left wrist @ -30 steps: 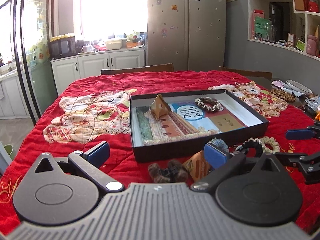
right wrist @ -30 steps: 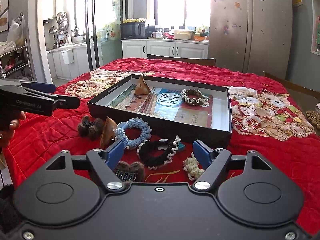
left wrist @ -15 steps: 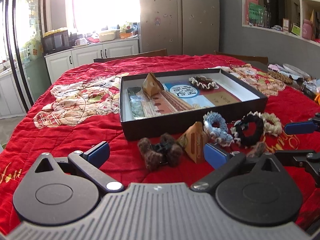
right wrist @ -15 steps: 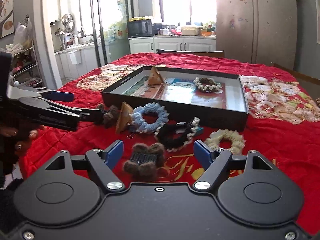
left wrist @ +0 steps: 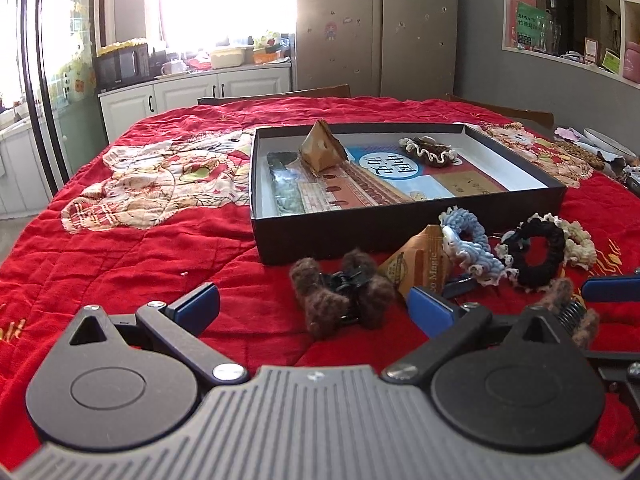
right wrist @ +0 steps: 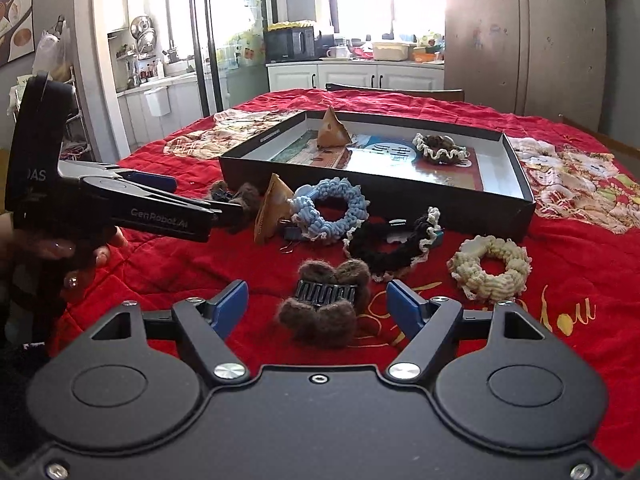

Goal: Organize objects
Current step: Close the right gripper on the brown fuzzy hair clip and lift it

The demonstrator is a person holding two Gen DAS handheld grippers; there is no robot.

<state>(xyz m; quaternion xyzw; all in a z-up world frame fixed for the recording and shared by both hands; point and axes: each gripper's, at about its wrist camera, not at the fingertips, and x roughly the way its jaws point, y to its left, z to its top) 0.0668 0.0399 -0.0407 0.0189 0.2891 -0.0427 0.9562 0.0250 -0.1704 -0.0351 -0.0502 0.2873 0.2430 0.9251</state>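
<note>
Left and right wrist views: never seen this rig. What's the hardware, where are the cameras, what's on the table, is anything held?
No robot arm: a person holds a two-finger gripper in each hand, with a fisheye camera on each looking along the fingers. The left gripper is open around a fuzzy brown hair claw. The right gripper has its jaws closing around a second brown claw, not yet gripped. On the red quilt: a black box, blue, black and cream scrunchies, and a tan packet. Nothing is held.
</note>
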